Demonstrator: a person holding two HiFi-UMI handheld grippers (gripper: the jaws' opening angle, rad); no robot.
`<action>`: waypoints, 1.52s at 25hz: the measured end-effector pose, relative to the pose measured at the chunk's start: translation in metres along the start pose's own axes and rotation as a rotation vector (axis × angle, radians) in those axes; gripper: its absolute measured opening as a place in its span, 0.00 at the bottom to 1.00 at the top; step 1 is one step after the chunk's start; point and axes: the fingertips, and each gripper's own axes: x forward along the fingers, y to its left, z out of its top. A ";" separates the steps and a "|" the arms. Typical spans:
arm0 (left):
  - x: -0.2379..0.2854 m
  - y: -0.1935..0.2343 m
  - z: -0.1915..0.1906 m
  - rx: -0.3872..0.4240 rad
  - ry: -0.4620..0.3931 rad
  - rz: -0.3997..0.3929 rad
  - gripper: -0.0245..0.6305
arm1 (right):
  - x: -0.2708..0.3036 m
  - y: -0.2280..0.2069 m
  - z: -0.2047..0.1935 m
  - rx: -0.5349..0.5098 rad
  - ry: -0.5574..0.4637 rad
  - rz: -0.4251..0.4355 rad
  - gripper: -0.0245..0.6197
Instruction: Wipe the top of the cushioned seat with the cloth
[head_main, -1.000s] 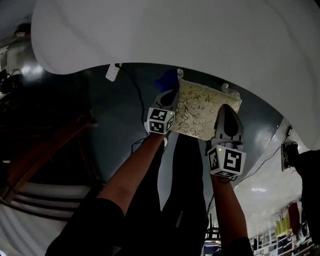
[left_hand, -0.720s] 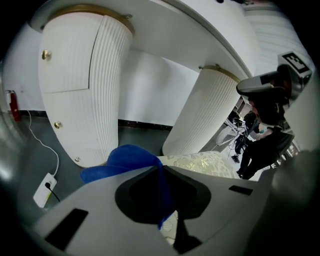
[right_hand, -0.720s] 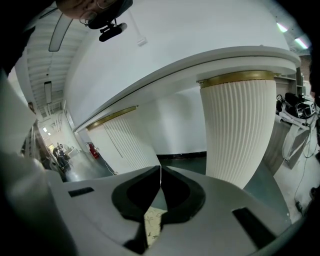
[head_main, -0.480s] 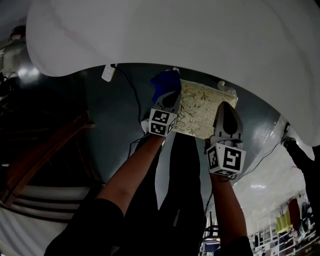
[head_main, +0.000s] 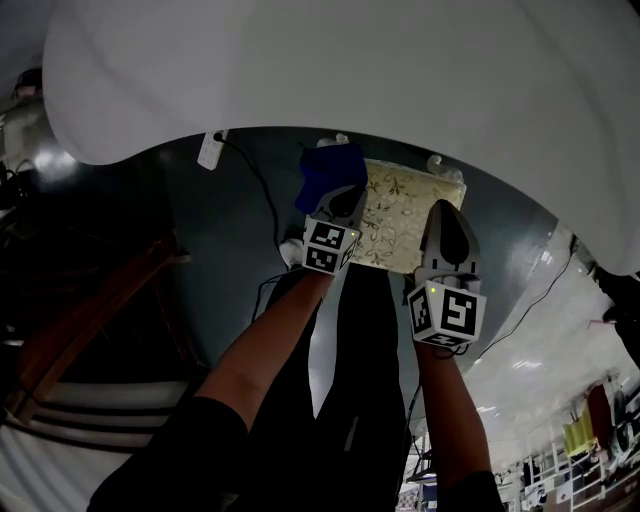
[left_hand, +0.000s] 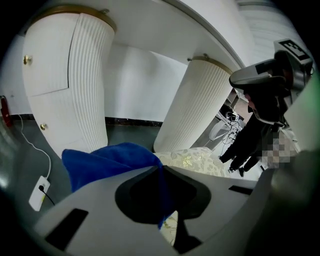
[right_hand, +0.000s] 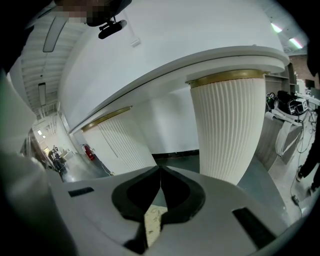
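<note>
The cushioned seat (head_main: 405, 213) is a square pad in pale floral fabric, under the edge of a big white table. A blue cloth (head_main: 328, 174) lies over its left far corner. My left gripper (head_main: 341, 196) is shut on that cloth; in the left gripper view the blue cloth (left_hand: 107, 161) spreads out ahead of the closed jaws, with the seat (left_hand: 200, 162) beyond it to the right. My right gripper (head_main: 445, 216) hangs over the seat's right side, shut with nothing in it. A strip of the seat (right_hand: 154, 220) shows below its jaws.
The white table top (head_main: 350, 70) fills the upper head view, on white fluted pedestal legs (left_hand: 192, 110). A white power adapter (head_main: 209, 151) with a black cable lies on the dark floor at left. Wooden furniture (head_main: 90, 320) stands at the far left.
The left gripper has pushed the blue cloth further onto the seat's left far corner, so more cloth shows. The right gripper has barely shifted.
</note>
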 end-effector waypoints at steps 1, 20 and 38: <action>0.002 -0.004 0.000 0.000 0.001 -0.003 0.09 | -0.001 -0.003 0.000 0.000 -0.001 -0.004 0.09; 0.027 -0.045 0.001 -0.004 0.018 -0.025 0.09 | -0.013 -0.043 -0.016 0.039 0.018 -0.068 0.10; 0.046 -0.098 0.001 0.048 0.048 -0.111 0.09 | -0.034 -0.077 -0.019 0.074 0.009 -0.119 0.10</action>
